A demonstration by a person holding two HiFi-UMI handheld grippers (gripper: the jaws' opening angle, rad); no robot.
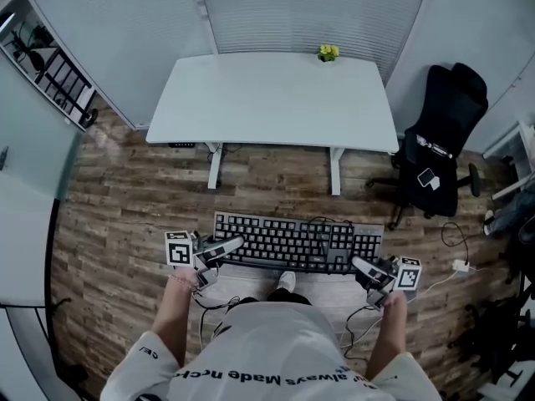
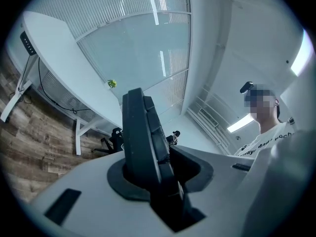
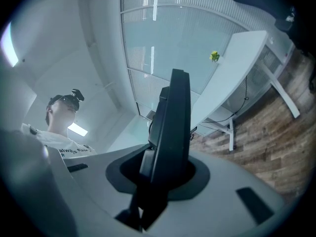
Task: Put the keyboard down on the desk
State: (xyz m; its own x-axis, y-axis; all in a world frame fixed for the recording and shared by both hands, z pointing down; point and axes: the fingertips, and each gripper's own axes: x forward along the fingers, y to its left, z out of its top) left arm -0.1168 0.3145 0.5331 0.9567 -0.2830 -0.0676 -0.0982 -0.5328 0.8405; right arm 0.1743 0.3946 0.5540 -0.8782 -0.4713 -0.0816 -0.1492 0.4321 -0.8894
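Observation:
A black keyboard (image 1: 292,242) hangs level in front of the person, above the wood floor and short of the white desk (image 1: 276,98). My left gripper (image 1: 227,246) is shut on the keyboard's left end, and my right gripper (image 1: 361,266) is shut on its right end. In the left gripper view the keyboard (image 2: 143,142) stands edge-on between the jaws, which clamp it on both faces. The right gripper view shows the keyboard (image 3: 170,132) the same way, edge-on and pinched. The desk (image 2: 59,58) lies ahead and bare apart from a small yellow-green plant (image 1: 328,53).
A black office chair (image 1: 439,140) stands right of the desk. Cables and a white plug (image 1: 460,266) lie on the floor at the right. A shelf rack (image 1: 50,69) is at the far left. Blinds and glass walls close off the back.

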